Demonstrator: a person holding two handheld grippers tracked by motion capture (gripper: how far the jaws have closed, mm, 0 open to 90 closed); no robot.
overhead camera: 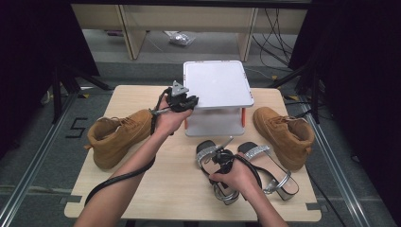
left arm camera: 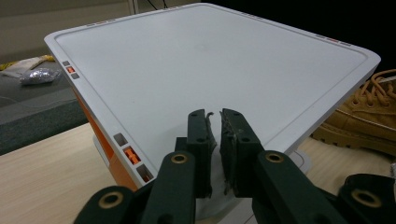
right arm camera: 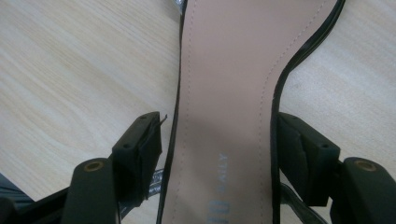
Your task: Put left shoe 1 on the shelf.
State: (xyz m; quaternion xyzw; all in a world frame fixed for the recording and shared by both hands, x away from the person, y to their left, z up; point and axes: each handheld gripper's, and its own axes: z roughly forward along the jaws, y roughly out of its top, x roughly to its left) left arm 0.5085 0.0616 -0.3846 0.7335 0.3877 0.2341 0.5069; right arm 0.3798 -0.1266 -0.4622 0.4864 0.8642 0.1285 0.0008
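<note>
right tool (overhead camera: 222, 156) straddled the left sandal (right arm camera: 224, 93), jaws apart for a waist grip; left tool (overhead camera: 183, 101), nearly closed and empty, hovered over the white stand (overhead camera: 220, 85).

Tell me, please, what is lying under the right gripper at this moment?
Under the right gripper lies the left sandal, its pink insole between the open jaws, on the wooden table. The hand covers the sandal's heel end in the high view.
</note>
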